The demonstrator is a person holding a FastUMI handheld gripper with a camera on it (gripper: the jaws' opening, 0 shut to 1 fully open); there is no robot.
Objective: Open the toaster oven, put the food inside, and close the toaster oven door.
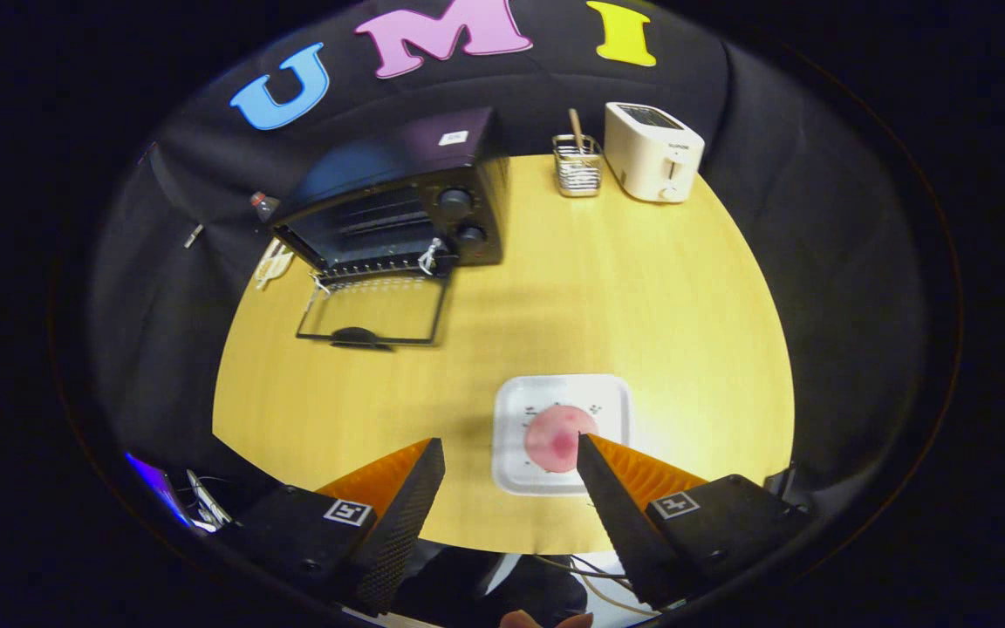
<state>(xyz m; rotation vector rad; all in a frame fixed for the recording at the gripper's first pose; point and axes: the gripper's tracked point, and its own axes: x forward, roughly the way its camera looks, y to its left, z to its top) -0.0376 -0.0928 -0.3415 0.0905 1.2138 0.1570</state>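
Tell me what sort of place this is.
Likely a staged kitchen booth: a toaster oven with its door open, a white toaster and a plate of food on a wooden table.

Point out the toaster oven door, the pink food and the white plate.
toaster oven door [376,311]: gripper view, glass pane.
pink food [557,439]: gripper view, top face.
white plate [520,397]: gripper view, bare rim corner.

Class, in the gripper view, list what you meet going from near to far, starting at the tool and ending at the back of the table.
Open tool → pink food on the white plate just ahead of its fingers → toaster oven's lowered door → toaster oven → wire basket and white toaster.
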